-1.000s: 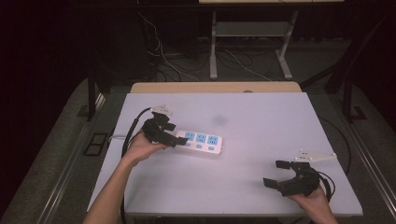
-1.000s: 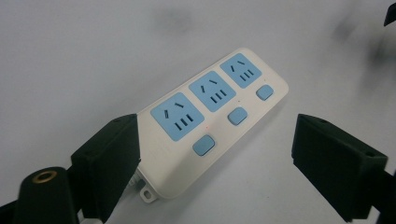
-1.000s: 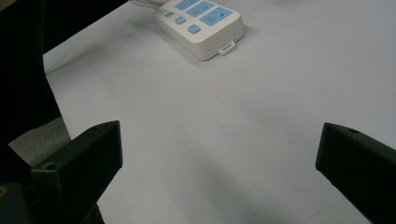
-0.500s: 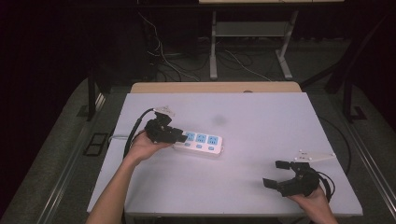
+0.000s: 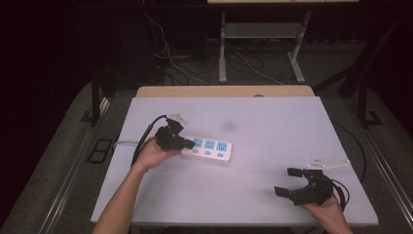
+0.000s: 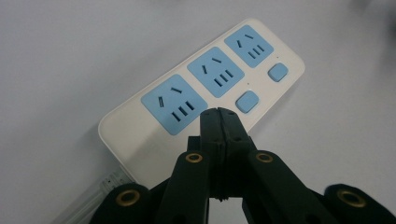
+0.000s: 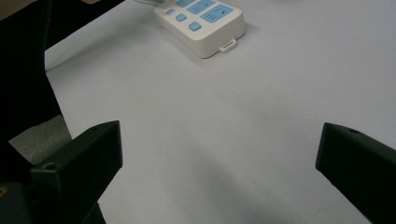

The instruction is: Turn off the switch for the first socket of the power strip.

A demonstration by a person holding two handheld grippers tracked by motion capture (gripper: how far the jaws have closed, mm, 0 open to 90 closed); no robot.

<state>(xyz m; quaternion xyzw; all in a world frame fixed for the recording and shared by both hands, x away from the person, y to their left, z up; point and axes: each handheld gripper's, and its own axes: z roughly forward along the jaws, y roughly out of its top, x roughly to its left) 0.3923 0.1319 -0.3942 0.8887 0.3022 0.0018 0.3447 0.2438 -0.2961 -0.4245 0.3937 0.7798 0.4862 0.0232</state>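
Observation:
A white power strip [image 5: 210, 149] with three blue sockets and blue buttons lies left of the table's middle. My left gripper [image 5: 189, 144] is shut with nothing between its jaws, and its tips rest over the strip's left end. In the left gripper view the closed tips [image 6: 219, 115] cover the power strip [image 6: 140, 130] just beside the first socket; two buttons show farther along. My right gripper [image 5: 286, 181] is open near the front right corner, well apart from the strip. In the right gripper view the right gripper [image 7: 219, 158] has bare table between its jaws, with the power strip [image 7: 210, 32] far ahead.
The strip's pale cable [image 5: 124, 143] runs off the left side of the white table [image 5: 272, 126]. A wooden strip [image 5: 224, 91] borders the far edge. Behind it stand a desk frame [image 5: 223, 58] and loose floor cables [image 5: 170, 56].
My left gripper has edged slightly to the right onto the strip's left end. The right gripper and the strip have stayed put.

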